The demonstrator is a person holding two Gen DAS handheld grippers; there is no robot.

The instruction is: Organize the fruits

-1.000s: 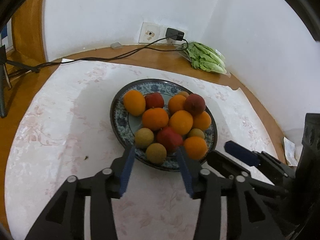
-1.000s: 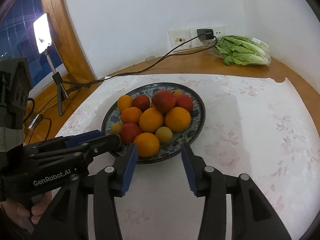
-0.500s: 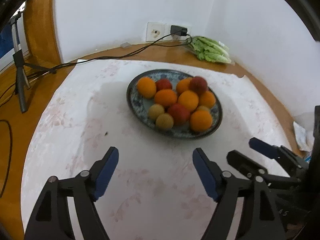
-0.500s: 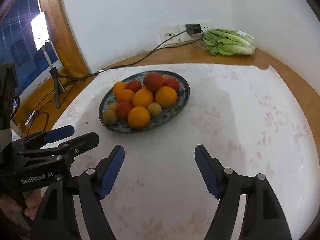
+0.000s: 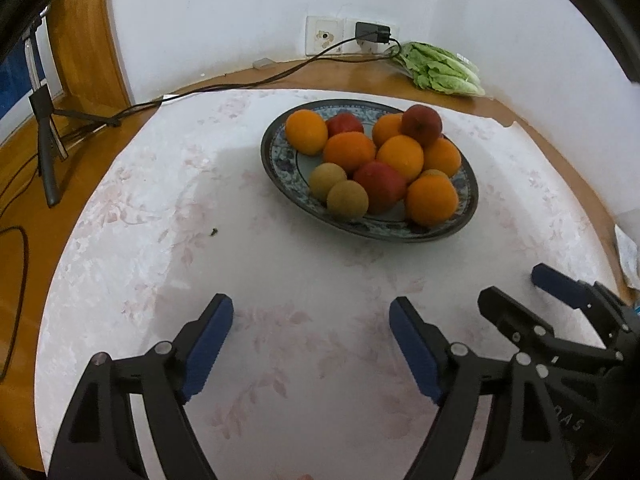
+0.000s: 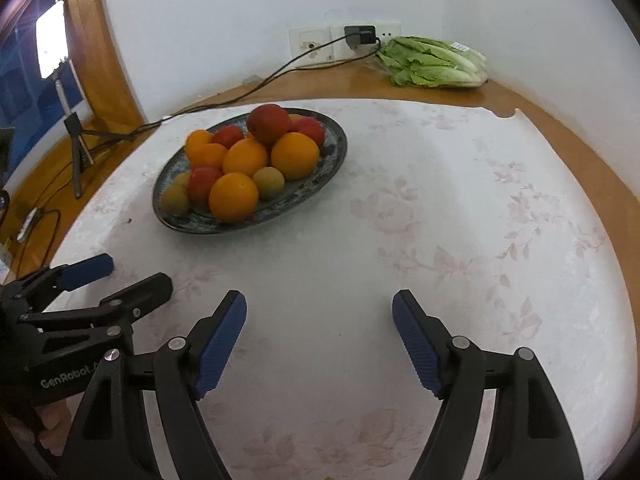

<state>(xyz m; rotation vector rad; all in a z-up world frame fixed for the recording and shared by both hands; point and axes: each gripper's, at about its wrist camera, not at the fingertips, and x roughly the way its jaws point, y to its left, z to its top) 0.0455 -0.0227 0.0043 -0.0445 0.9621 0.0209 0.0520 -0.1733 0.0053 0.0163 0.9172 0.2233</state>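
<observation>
Fruits [image 5: 376,162], orange, red and brownish-green, heap a blue-patterned plate [image 5: 272,160].

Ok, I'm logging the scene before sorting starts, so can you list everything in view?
plate: one, blue patterned, on the tablecloth, holding all the fruit
oranges: about six, orange, on the plate
red fruits: about three, one on top of the pile
small fruits: about three, yellow-green, plate's near side
tablecloth: one, white floral, over the wooden table
lettuce: one bag, green, back corner
charger: one, black, plugged in
tripod light: one, far left
left hand-held gripper: empty, jaws opening
right hand-held gripper: empty, jaws opening
</observation>
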